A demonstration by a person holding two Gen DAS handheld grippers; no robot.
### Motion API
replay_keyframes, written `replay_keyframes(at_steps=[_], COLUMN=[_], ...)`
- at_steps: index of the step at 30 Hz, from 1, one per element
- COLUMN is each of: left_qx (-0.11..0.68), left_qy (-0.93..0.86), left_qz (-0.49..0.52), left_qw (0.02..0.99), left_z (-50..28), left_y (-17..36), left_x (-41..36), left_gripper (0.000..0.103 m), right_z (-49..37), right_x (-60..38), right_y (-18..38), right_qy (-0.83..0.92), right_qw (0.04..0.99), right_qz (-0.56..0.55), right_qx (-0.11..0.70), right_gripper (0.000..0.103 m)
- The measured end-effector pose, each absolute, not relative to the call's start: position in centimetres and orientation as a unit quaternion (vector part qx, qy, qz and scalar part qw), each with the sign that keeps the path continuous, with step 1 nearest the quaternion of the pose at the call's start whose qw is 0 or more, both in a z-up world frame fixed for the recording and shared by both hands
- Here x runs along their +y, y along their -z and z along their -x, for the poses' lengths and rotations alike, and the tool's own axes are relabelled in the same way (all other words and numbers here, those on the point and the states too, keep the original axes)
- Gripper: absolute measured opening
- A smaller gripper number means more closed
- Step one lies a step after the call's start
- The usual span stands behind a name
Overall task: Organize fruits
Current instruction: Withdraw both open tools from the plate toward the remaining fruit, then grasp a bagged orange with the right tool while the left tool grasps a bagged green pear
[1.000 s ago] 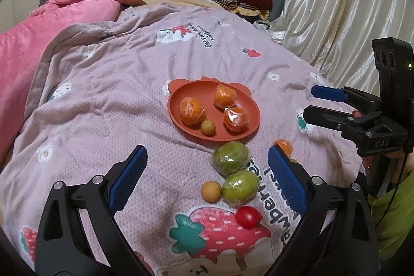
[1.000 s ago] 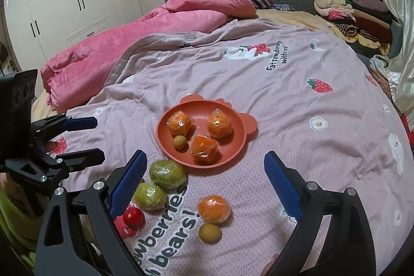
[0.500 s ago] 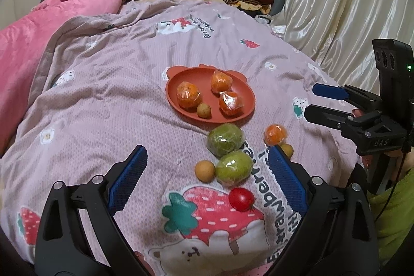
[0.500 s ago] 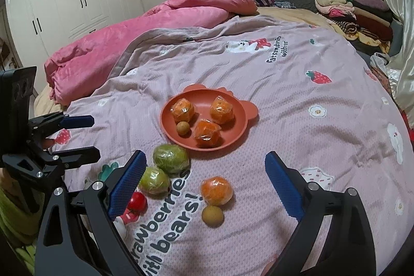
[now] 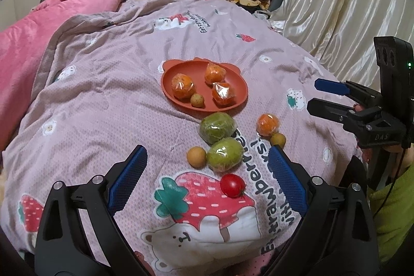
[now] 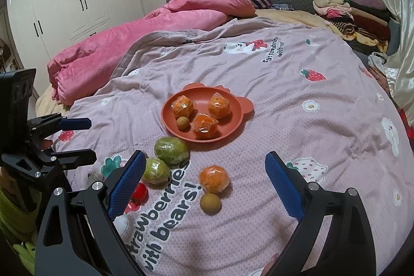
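An orange-red plate (image 5: 199, 74) (image 6: 201, 100) lies on the bedspread with three wrapped oranges (image 5: 182, 86) and one small brown fruit (image 5: 197, 100) on it. In front of it lie two wrapped green fruits (image 5: 218, 127) (image 6: 170, 150), a wrapped orange (image 5: 267, 124) (image 6: 214, 179), two small brown fruits (image 5: 196, 156) (image 6: 210, 202) and a red tomato (image 5: 232, 185) (image 6: 139, 194). My left gripper (image 5: 207, 159) (image 6: 89, 140) hovers open near the green fruits, holding nothing. My right gripper (image 6: 204, 157) (image 5: 314, 95) is open and empty above the loose orange.
The fruits rest on a pink-purple bedspread (image 6: 284, 84) printed with strawberries and bears. A pink duvet (image 6: 155, 27) is bunched at the far left, folded clothes (image 6: 346, 9) are stacked at the back right, and a cream curtain (image 5: 336, 4) hangs along the right.
Both grippers have drawn back a little from the fruits, which now sit higher in both views. Both stay open, and no fruit has moved.
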State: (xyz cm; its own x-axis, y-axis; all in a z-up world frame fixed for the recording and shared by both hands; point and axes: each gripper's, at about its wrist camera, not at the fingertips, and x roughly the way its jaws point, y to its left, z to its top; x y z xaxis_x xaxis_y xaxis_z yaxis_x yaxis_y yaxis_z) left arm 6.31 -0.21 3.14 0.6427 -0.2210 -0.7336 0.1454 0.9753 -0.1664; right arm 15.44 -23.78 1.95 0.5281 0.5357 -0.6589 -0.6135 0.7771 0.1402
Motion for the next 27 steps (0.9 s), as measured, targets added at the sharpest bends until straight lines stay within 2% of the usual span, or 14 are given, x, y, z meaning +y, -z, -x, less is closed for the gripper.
replay_keyframes(at_steps=[21, 27], left_qx=[0.461, 0.475], left_qy=[0.125, 0.132], left_qz=[0.034, 0.037], left_qw=[0.878, 0.869], left_z=[-6.2, -6.8], left_y=[0.3, 1.3], left_x=[-3.1, -3.4], left_gripper=[0.088, 0.072], right_z=[-14.7, -15.0], right_x=[-25.2, -25.3], right_y=[0.4, 1.0], right_qy=[-0.327, -0.329], right_qw=[0.866, 0.864], right_qz=[0.049, 0.044], right_qx=[0.376, 0.379], right_gripper=[0.093, 0.093])
